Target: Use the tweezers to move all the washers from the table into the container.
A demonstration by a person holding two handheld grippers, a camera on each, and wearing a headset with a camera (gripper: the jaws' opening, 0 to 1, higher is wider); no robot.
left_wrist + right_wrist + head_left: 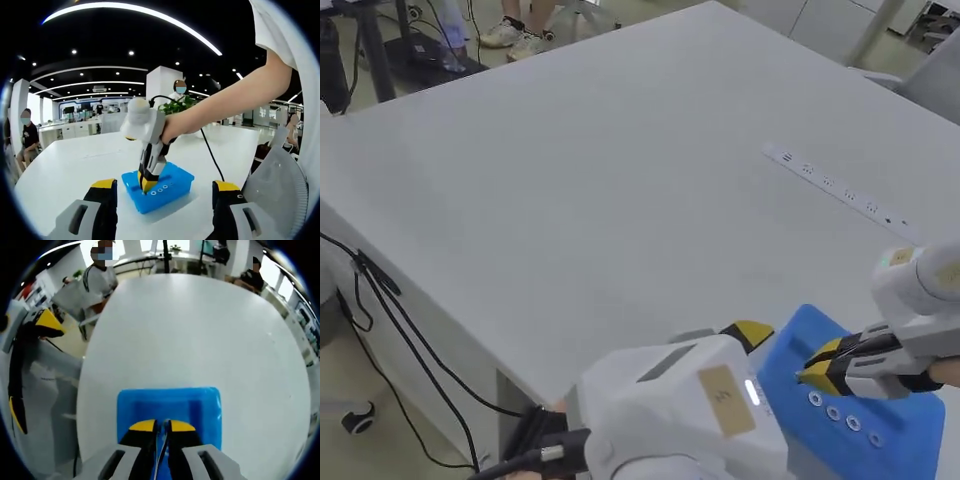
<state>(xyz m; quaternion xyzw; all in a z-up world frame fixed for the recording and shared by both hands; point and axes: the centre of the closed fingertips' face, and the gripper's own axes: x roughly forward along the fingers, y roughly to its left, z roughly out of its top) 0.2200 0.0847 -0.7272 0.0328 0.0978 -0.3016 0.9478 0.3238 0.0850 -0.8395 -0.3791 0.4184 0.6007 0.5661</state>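
Observation:
A blue container point(890, 425) sits at the table's near right corner, with several small washers point(834, 412) in a row on its top. My right gripper point(817, 368) hovers at its left edge, just above the washers, shut on thin tweezers point(159, 456). In the right gripper view the container point(170, 402) lies straight ahead of the jaws. The left gripper point(748, 336) is beside the container's left side. In its own view the left gripper point(164, 186) stands wide open and holds nothing, facing the container point(175, 186), washers point(160, 190) and the right gripper point(148, 183).
The white table point(620, 200) stretches away bare. A white power strip point(835, 185) lies at the far right. Black cables point(380, 290) hang off the left edge. People stand beyond the far edge point(520, 35). A wire fan guard point(280, 185) is nearby.

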